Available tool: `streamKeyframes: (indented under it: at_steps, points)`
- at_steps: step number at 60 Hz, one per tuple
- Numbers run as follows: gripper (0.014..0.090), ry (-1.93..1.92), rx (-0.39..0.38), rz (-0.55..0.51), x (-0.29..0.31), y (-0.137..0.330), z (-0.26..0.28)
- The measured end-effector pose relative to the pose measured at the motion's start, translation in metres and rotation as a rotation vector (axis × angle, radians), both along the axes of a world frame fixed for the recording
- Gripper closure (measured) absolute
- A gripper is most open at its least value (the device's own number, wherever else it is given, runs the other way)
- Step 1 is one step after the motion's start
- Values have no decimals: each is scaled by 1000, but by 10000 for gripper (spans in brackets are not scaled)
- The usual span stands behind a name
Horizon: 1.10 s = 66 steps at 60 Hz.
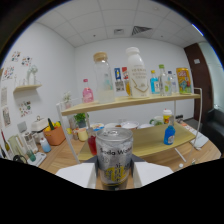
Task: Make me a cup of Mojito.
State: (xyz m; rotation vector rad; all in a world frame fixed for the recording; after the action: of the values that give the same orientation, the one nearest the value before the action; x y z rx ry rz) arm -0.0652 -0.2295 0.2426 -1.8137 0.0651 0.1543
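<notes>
A silver soda water can [114, 150] with a yellow and black label stands upright and close between my two fingers. My gripper [114, 174] is shut on it, one dark pad [93, 172] pressing its left side and the other its right. The bottom of the can is hidden. Just behind the can's left edge a red cup [92, 143] shows on the wooden table. Beyond them a two-level wooden shelf [150, 100] carries bottles: a clear jar with a wooden lid [103, 75], a white bottle [136, 70], a pink bottle [87, 93] and a yellow can [183, 80].
On the shelf's lower board [150, 142] stand a blue bottle [170, 133] and some bowls. Left of the shelf an orange pot [55, 135] holds utensils, with small containers around it. The shelf's white frame post [201, 115] rises at the right.
</notes>
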Motion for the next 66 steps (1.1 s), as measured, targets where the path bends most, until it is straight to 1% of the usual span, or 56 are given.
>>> streamKeyframes:
  at_steps: [7, 15, 22, 33, 48, 59, 66]
  points:
    - [540, 41, -38, -26, 9, -1, -43]
    - [541, 298, -56, -48, 13, 5, -58]
    - [540, 600, -58, -53, 14, 14, -51]
    - [542, 1158, -29, -80, 23, 25, -29]
    - [544, 1775, -6, -118, 47, 27, -18]
    - [542, 2014, 12, -140, 60, 26, -19]
    - [546, 2013, 18, -145, 63, 27, -18]
